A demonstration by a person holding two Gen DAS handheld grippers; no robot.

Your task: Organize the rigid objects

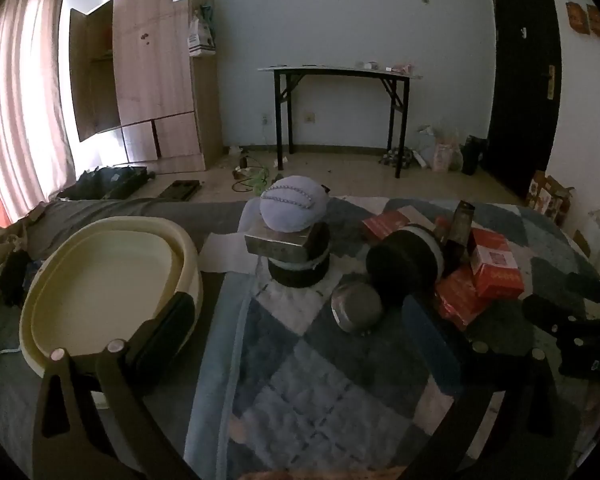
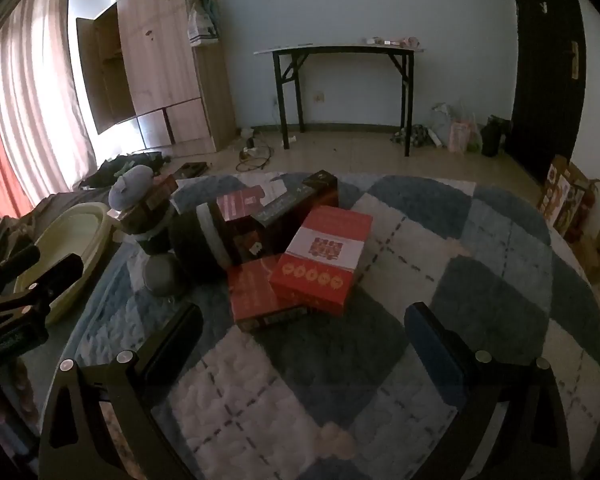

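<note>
A pile of objects lies on a checked blue and white blanket (image 2: 440, 240). A red box (image 2: 324, 258) lies on top of another red box (image 2: 256, 296), with a long dark box (image 2: 300, 200) behind. A black cylinder (image 1: 404, 264) lies on its side next to a small metal tin (image 1: 356, 306). A pale blue ball (image 1: 292, 208) sits on a metal block (image 1: 276, 242) atop a dark round container (image 1: 300, 270). My left gripper (image 1: 296, 320) is open and empty, just short of the tin. My right gripper (image 2: 304, 328) is open and empty, just short of the red boxes.
A cream oval basin (image 1: 100, 280) stands at the left on the blanket's edge, also in the right wrist view (image 2: 72, 240). The right gripper's body shows at the right of the left wrist view (image 1: 580, 332). A wardrobe, a folding table and a dark door stand beyond.
</note>
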